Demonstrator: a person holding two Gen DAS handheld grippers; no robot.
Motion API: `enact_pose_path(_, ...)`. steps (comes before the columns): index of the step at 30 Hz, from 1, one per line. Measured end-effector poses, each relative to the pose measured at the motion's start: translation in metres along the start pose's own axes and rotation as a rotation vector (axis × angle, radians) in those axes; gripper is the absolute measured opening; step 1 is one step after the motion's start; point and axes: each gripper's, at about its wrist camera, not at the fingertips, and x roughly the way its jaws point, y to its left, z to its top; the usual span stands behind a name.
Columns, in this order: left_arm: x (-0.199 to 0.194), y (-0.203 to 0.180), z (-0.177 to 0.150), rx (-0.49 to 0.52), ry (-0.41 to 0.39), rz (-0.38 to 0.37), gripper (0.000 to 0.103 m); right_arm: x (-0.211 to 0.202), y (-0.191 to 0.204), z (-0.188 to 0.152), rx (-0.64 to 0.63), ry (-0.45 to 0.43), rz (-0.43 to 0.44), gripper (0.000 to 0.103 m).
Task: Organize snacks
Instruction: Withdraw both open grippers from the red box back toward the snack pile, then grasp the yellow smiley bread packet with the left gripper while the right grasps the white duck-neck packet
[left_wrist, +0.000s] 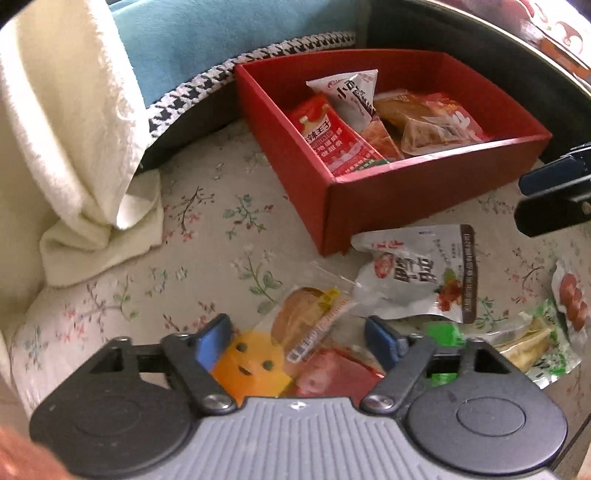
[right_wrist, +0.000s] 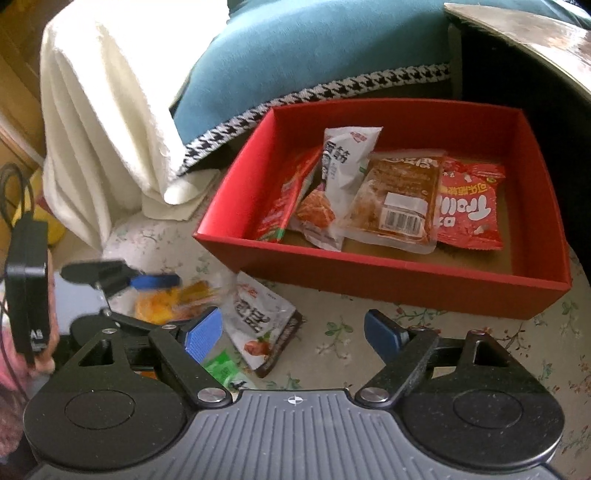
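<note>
Left gripper (left_wrist: 299, 334): jaws part open, straddling the orange smiley snack packet (left_wrist: 258, 360), pads not pressing it. Right gripper (right_wrist: 293, 334): jaws wide, empty; white pouch (right_wrist: 258, 325) just inside its left finger. Red box (right_wrist: 388, 266) ahead of both jaws, four packets inside.

Left wrist view: looked steeply down along its own fingers, close over loose snack packets on the floral cloth (left_wrist: 207, 236), the red box (left_wrist: 417, 192) just beyond.
Right wrist view: angled down from slightly farther back, facing the red box (right_wrist: 399, 273) squarely.
Shared: red box, grey-white snack pouch (left_wrist: 417, 273) (right_wrist: 258, 317), white towel (left_wrist: 70, 122) (right_wrist: 99, 122), blue cushion (left_wrist: 229, 37) (right_wrist: 314, 55).
</note>
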Motion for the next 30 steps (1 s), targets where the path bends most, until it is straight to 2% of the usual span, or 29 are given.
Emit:
enact_pose_path(2, -0.008, -0.005, -0.001, -0.027, 0.012, 0.003, 0.038, -0.006, 0.003, -0.001, -0.009, -0.011, 0.010, 0.088)
enact_pose_path(3, -0.010, -0.007, -0.001, -0.049, 0.026, 0.008, 0.034, -0.009, 0.005, -0.002, -0.014, -0.021, 0.013, 0.088)
enact_pose_path(7, -0.021, -0.016, -0.012, -0.114, 0.059, 0.057, 0.030, -0.023, 0.008, -0.004, -0.013, -0.053, 0.032, 0.088)
enact_pose_path(12, -0.034, -0.024, -0.027, -0.212, 0.055, 0.033, 0.028, -0.031, 0.012, -0.014, -0.025, -0.060, 0.047, 0.088)
enact_pose_path(16, -0.030, -0.038, -0.026, -0.177, 0.064, 0.041, 0.031, -0.026, 0.007, -0.021, -0.021, -0.029, 0.026, 0.088)
enact_pose_path(20, -0.018, -0.045, -0.015, -0.143, 0.079, 0.069, 0.050, -0.018, -0.002, -0.023, -0.007, -0.007, 0.009, 0.089)
enact_pose_path(22, -0.013, -0.046, -0.011, -0.145, 0.071, 0.071, 0.054, -0.013, -0.005, -0.023, 0.000, 0.005, -0.003, 0.089)
enact_pose_path(23, -0.012, -0.046, -0.011, -0.147, 0.063, 0.078, 0.052, -0.010, -0.006, -0.022, 0.002, 0.012, -0.009, 0.089)
enact_pose_path(24, -0.012, -0.047, -0.010, -0.141, 0.051, 0.084, 0.041, -0.007, -0.006, -0.022, 0.003, 0.017, -0.016, 0.089)
enact_pose_path(27, -0.014, -0.049, -0.009, -0.139, 0.047, 0.076, 0.026, 0.002, -0.003, -0.018, -0.005, 0.036, -0.031, 0.090)
enact_pose_path(30, -0.019, -0.046, -0.013, -0.154, 0.045, 0.086, 0.023, 0.013, 0.007, -0.014, -0.035, 0.049, -0.036, 0.090)
